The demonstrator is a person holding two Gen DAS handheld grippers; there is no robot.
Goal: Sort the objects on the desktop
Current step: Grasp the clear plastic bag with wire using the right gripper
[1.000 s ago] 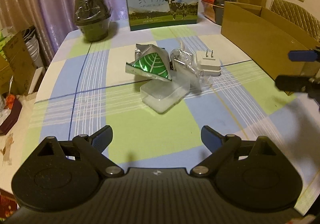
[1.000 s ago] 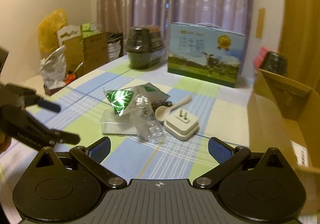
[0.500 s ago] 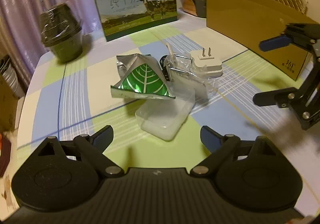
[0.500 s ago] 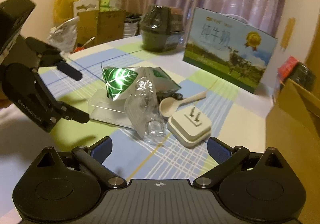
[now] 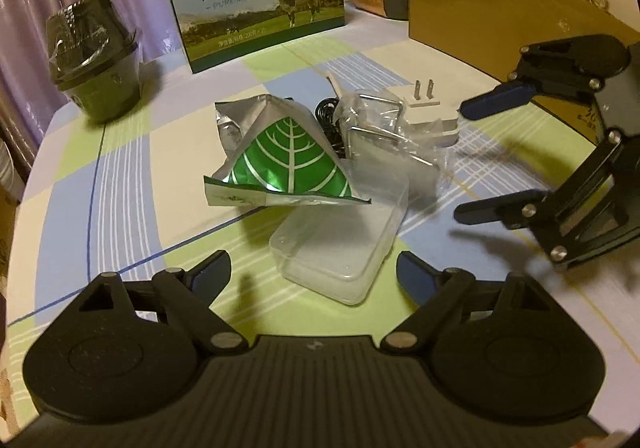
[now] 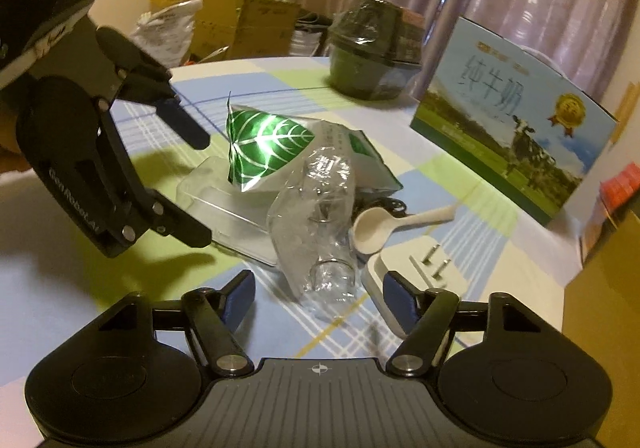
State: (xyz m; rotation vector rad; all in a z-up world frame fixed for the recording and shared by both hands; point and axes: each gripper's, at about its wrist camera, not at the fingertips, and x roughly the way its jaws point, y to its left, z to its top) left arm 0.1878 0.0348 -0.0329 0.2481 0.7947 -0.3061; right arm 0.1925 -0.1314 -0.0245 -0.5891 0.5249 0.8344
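1. Crushed clear plastic bottle (image 6: 316, 224) lies nearest your right gripper (image 6: 319, 298), on the checked tablecloth (image 6: 472, 207) in the middle of the pile. Its long axis runs from the neck close to you back toward the green leaf-print foil pouch (image 6: 266, 145).
2. Your right gripper's jaws are closing with the bottle's neck end just ahead of them, not yet pinched; nothing is held.
3. Your left gripper (image 5: 312, 268) stands wide, closing slightly, empty, with the clear plastic box (image 5: 340, 244) just in front of it.
4. Risk: the white plug adapter (image 6: 416, 268) sits just beside the right finger (image 6: 400, 304), so the closing jaws may clip or drag it.
5. The crushed bottle may slip or buckle further if squeezed across its thin wall.
6. The white spoon (image 6: 384, 226) and what looks like a black cable behind the bottle could get pulled along.
7. Farthest back stands the milk carton box (image 6: 512, 115).
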